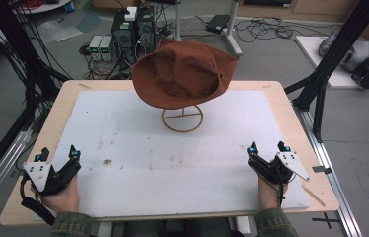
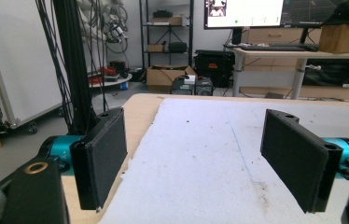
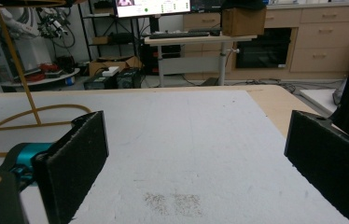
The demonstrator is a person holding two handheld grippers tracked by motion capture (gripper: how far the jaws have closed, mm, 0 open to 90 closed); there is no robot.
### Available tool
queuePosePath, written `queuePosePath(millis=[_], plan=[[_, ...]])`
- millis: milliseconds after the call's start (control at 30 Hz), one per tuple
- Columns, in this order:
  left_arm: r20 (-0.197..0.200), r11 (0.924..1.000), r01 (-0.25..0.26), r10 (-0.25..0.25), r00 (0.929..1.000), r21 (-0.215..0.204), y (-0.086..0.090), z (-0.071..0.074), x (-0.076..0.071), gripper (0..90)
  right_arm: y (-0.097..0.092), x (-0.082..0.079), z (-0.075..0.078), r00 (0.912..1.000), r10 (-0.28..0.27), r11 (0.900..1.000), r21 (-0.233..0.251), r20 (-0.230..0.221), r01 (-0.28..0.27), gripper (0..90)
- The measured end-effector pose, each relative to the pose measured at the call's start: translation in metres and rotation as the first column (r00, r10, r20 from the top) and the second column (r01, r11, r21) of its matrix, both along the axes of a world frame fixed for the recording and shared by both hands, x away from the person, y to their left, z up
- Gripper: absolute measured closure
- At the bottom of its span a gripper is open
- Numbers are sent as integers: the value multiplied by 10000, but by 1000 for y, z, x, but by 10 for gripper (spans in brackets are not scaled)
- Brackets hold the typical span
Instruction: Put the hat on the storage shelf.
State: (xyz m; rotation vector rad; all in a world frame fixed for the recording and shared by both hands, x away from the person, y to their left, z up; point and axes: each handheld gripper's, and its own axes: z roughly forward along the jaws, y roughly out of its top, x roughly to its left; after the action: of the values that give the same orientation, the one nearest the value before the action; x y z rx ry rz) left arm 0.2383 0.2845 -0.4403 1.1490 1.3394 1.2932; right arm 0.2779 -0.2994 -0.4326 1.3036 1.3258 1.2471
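A brown brimmed hat (image 1: 185,74) sits on a thin wire hat stand (image 1: 182,118) at the far middle of the table (image 1: 281,106), well apart from both grippers. The hat is tilted, its crown toward the far side and the hollow underside of the brim facing down and toward the person; its long axis runs roughly left to right across the table, the right end of the brim riding a little higher. The stand's ring base rests on the white mat (image 1: 123,143) that covers most of the tabletop, and in the right gripper view the ring and its upright rod (image 3: 18,70) show at the left. The left gripper (image 1: 57,154) rests near the near-left corner of the mat, jaws spread wide with nothing between them. The right gripper (image 1: 268,146) rests near the near-right corner, jaws likewise spread and empty. Between the grippers and the stand the mat lies bare apart from a few small stains, giving open room on all sides of the base; bare wood borders the mat at the left, far and right edges.
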Motion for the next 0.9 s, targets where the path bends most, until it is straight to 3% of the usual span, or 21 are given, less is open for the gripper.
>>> queuePosePath(millis=[900], plan=[[-137, 9997, 106, -109, 9998, -235, 0, -2, 4, 236, -3, 1, -1, 9998, 4, 9998, 200, -181, -1, 54]])
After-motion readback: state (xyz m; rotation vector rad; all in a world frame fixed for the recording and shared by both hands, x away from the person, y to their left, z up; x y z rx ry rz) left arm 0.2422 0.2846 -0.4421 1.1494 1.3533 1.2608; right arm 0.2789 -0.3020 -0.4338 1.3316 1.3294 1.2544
